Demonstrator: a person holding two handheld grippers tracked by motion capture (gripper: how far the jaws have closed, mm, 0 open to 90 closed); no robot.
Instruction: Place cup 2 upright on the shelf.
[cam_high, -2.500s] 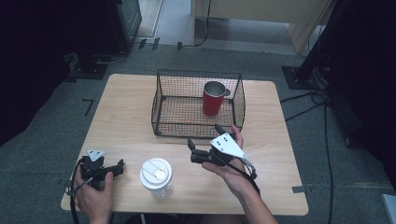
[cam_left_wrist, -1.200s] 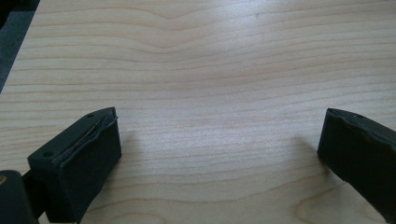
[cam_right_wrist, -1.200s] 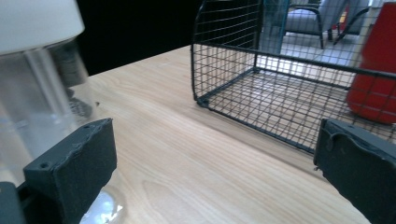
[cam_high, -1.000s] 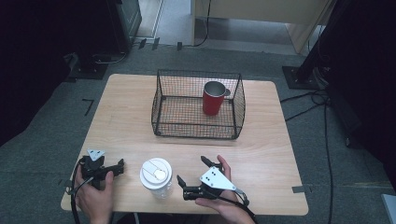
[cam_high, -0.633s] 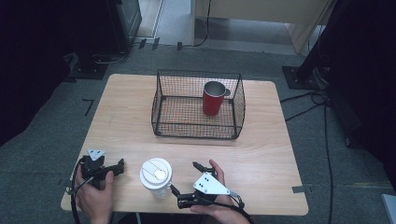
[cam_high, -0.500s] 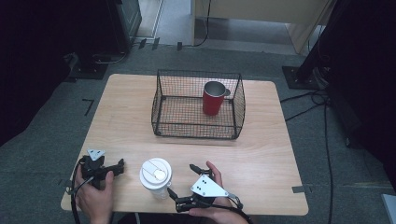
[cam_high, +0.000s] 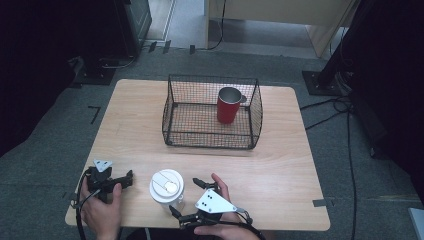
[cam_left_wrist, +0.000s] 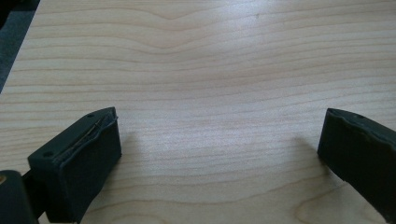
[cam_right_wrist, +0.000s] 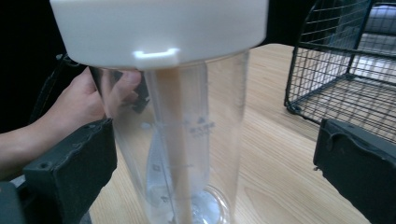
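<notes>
A clear plastic tumbler with a white lid (cam_high: 166, 186) stands upright near the table's front edge. My right gripper (cam_high: 184, 196) is open just to its right, jaws pointing left at it. In the right gripper view the tumbler (cam_right_wrist: 187, 140) rises between the two spread jaws of that gripper (cam_right_wrist: 215, 163), and neither pad touches it. My left gripper (cam_high: 125, 179) rests on the table left of the tumbler, open and empty; in its own view this gripper (cam_left_wrist: 219, 154) has bare wood between its jaws. A red mug (cam_high: 229, 105) stands inside the black wire basket (cam_high: 210, 77).
The basket sits mid-table, beyond both grippers, and its near corner (cam_right_wrist: 345, 70) appears in the right gripper view. The wooden table (cam_high: 280, 165) has bare surface to the right of my right hand. The left hand (cam_right_wrist: 79, 102) shows behind the tumbler.
My right gripper has come back from beside the basket toward the front edge and leftward, up to the tumbler. The left gripper, tumbler and mug have stayed put.
</notes>
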